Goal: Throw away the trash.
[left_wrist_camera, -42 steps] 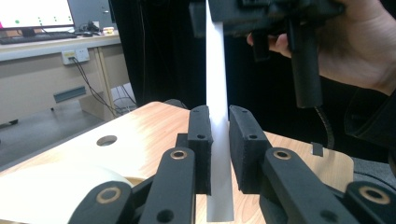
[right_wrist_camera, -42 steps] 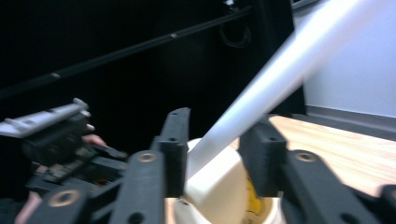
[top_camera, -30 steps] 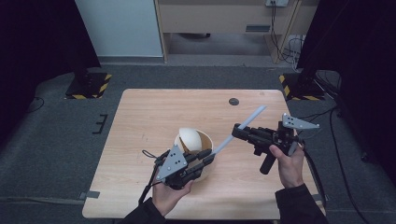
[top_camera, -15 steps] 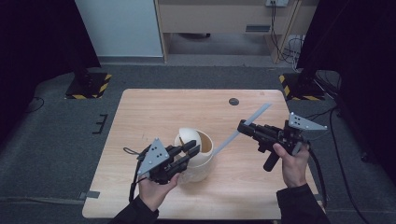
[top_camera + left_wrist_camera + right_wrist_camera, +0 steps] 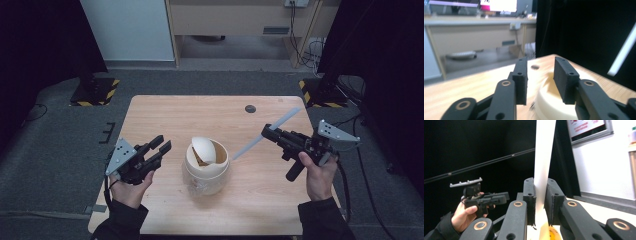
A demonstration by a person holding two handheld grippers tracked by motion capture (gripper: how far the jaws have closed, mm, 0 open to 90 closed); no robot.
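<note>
A cream bin (image 5: 206, 172) with a domed swing lid (image 5: 202, 149) stands upright in the middle of the wooden table (image 5: 165, 112). My left gripper (image 5: 162, 146) hovers to the left of the bin, apart from it, open with nothing between the jaws. In the left gripper view the gripper (image 5: 540, 80) points over the bin's pale top (image 5: 549, 106). My right gripper (image 5: 269, 132) is shut on a long pale flat strip (image 5: 280, 122), held slanting above the table to the right of the bin. In the right gripper view the strip (image 5: 542, 155) rises between the shut jaws (image 5: 539, 185).
A small dark round disc (image 5: 250, 108) lies near the table's far edge. Black stands with yellow-striped feet (image 5: 95, 92) flank the table on the floor. A wooden desk (image 5: 235, 20) with cables stands behind. The left gripper (image 5: 486, 197) shows farther off in the right gripper view.
My left gripper has drawn away from the bin to the left and now stands apart from it. The right gripper with the strip has shifted slightly right.
</note>
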